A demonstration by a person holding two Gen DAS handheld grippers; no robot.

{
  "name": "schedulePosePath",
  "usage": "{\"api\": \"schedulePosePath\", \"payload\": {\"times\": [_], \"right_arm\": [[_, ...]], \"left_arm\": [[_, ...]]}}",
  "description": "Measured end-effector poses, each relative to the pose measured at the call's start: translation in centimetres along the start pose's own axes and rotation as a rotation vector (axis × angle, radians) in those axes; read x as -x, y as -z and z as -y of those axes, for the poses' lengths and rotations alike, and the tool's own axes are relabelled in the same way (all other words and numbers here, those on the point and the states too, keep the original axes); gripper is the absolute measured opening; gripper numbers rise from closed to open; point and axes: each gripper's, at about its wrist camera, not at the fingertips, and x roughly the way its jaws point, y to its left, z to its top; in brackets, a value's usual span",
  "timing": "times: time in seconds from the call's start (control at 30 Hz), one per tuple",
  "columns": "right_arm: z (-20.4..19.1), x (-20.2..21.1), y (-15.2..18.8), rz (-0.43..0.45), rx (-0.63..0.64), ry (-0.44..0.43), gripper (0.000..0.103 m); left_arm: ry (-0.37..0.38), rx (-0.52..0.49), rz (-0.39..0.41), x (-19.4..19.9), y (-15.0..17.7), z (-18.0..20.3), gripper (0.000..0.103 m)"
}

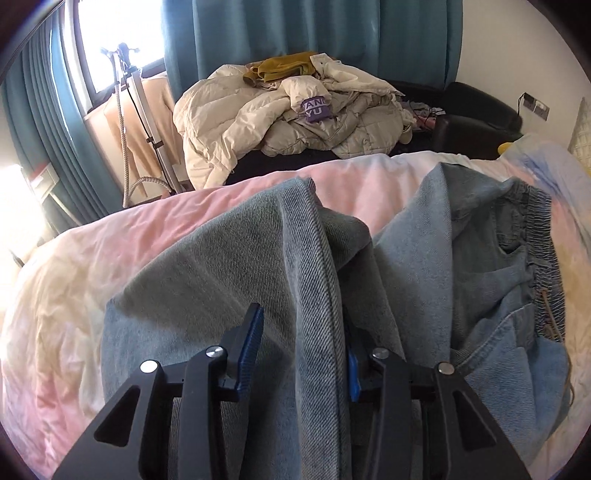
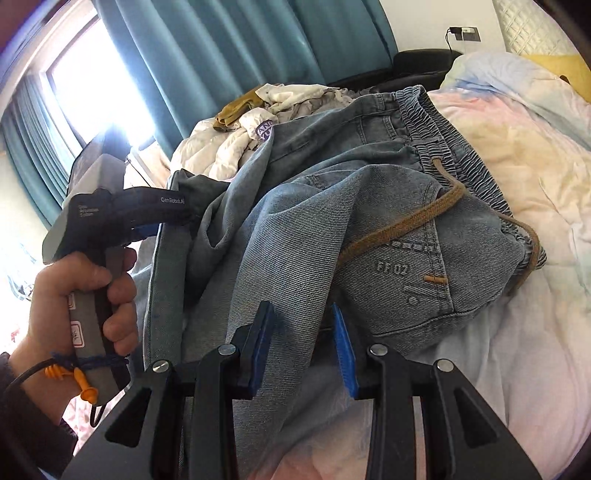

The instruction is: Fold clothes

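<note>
Now both the left hand-held gripper (image 1: 303,332) and right hand-held gripper (image 2: 301,325) clamp folds of the jeans (image 2: 369,206) on the bed (image 1: 74,266); "GenRobot.AI" marks the left one.

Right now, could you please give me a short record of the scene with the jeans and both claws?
garment: light blue jeans, partly folded, bunched
surface: bed with pastel bedsheet
waistband: elastic waistband, brown drawstring lying loose over the denim
left claw: shut on a raised fold of the jeans
right claw: shut on a fold of the jeans
background: pile of clothes, teal curtain
</note>
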Motion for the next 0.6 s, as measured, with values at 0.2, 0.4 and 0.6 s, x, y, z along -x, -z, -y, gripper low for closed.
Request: {"api": "schedulePosePath", "payload": {"times": [0.2,0.4,0.6], "right_arm": [[0.7,-0.9,0.6,-0.018,-0.018,-0.022,0.032],[0.4,-0.1,0.9,0.017,0.008,-0.01,0.032],[0.3,1.2,0.9,0.034,0.016,-0.011,0.032]], "left_arm": [[-0.108,-0.1,0.045,2.1,0.6,1.9,0.004],[-0.144,-0.107,0.101,7.8,1.9,1.5,0.004],[-0.128,-0.075,0.151,14.9,4.8,-0.5,0.004]]}}
